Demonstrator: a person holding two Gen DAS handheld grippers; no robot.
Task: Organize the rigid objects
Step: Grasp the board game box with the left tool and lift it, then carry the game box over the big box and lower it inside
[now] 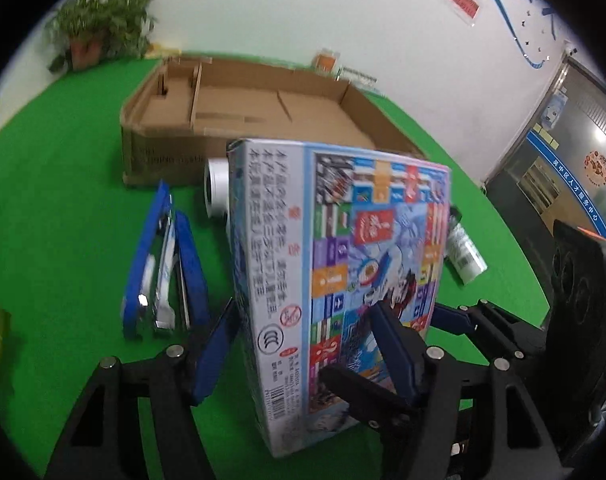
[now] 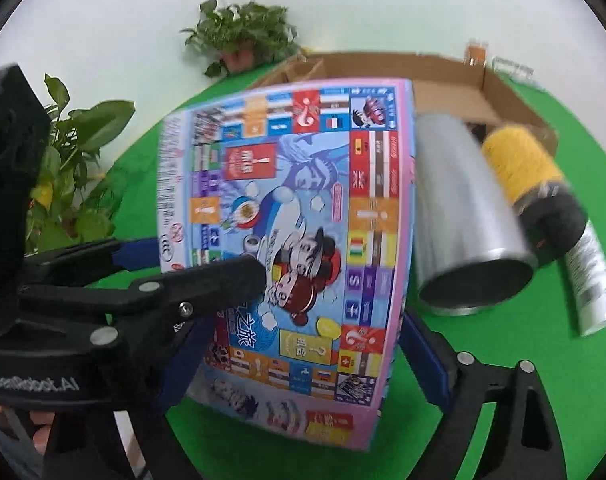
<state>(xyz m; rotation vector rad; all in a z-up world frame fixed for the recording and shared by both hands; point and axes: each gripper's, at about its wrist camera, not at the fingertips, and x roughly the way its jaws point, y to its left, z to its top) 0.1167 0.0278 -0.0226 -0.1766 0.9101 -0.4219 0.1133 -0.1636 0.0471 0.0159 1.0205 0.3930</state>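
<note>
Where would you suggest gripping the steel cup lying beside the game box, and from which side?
Take the cup across its round wall at the near end, from above. It lies on its side, with the box and a yellow bottle close along its flanks, so fingers probably fit best there.

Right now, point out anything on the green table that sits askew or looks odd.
The colourful printed board-game box stands on its narrow edge, tilted, between the left gripper and the right gripper. The shiny metal cylinder lies on its side beside it.
</note>
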